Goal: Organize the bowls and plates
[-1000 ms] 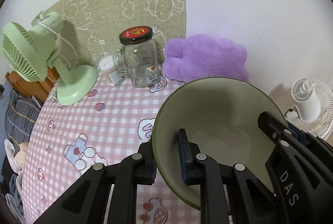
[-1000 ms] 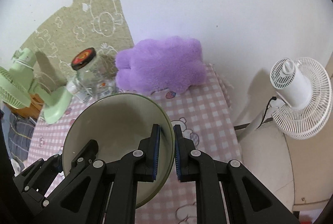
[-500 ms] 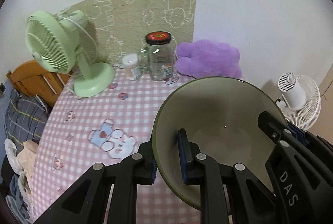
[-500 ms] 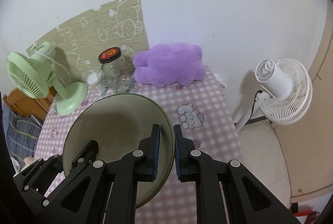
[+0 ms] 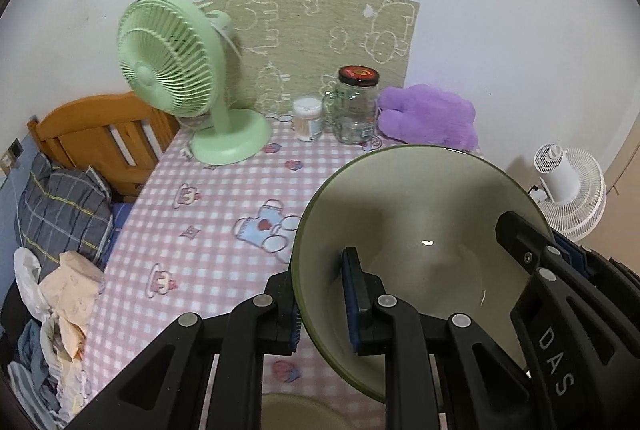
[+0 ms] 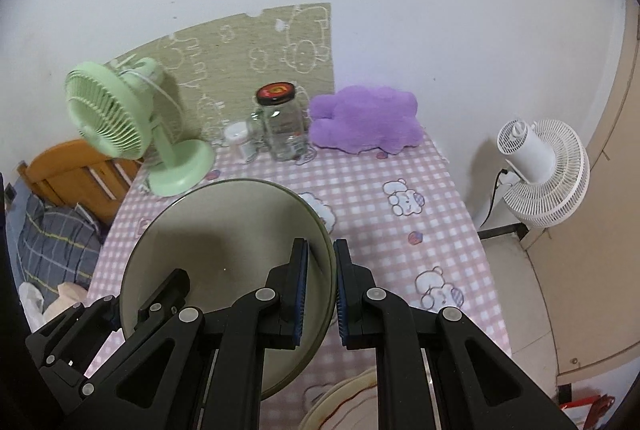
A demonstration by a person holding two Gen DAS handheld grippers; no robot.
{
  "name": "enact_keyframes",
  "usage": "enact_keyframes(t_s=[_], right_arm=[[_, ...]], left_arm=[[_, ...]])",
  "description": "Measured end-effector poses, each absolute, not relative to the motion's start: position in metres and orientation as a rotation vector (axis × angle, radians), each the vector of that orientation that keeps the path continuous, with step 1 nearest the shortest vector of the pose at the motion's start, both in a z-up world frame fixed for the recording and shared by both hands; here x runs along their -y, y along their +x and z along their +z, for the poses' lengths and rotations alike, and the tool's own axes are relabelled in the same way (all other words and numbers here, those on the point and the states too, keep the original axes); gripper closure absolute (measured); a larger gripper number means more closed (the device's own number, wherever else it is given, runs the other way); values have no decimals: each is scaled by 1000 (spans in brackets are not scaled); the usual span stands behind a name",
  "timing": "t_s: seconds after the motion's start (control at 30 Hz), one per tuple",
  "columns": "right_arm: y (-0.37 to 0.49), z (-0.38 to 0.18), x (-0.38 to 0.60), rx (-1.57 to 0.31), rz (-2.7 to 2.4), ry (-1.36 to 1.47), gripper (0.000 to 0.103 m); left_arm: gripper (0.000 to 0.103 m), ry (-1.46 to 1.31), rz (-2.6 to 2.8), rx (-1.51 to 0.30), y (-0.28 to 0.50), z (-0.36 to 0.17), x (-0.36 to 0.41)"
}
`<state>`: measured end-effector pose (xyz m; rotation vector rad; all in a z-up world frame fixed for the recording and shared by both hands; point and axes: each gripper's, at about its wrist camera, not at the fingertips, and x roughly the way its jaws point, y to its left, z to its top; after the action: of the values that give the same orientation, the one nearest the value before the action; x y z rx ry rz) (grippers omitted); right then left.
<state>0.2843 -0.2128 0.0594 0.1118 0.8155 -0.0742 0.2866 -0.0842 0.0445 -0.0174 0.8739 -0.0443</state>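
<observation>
An olive-green bowl (image 5: 416,230) with a pale inside hangs above the pink checked table (image 5: 192,230). My left gripper (image 5: 320,304) is shut on its left rim, one finger inside and one outside. My right gripper (image 6: 320,286) is shut on its right rim, and the bowl (image 6: 224,246) fills the left of that view. The right gripper also shows in the left wrist view (image 5: 560,294) on the bowl's far side. A beige plate (image 6: 340,402) peeks out under the grippers at the table's near edge; it also shows in the left wrist view (image 5: 296,410).
At the back of the table stand a green fan (image 5: 180,78), a small white jar (image 5: 307,118), a glass jar with a black lid (image 5: 356,106) and a purple plush (image 5: 428,118). A bed with clothes (image 5: 52,230) lies left. A white floor fan (image 6: 544,170) stands right.
Both grippers have pulled back and up from the table with the bowl between them. The fan, jars and plush now look smaller and farther. The plate's edge has come into view below.
</observation>
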Motion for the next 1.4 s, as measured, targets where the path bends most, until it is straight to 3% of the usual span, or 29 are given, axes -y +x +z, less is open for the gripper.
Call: enact_keyframes(t_s=[0.5,1.4], right_arm=[[229,48,154,-820,-36,99,87],[190,-21,124,-1029,-9,4,87]], left_arm=[[88,-3,-59,-863,234,28,23],[88,14,-92,-1006,191,-41,4]])
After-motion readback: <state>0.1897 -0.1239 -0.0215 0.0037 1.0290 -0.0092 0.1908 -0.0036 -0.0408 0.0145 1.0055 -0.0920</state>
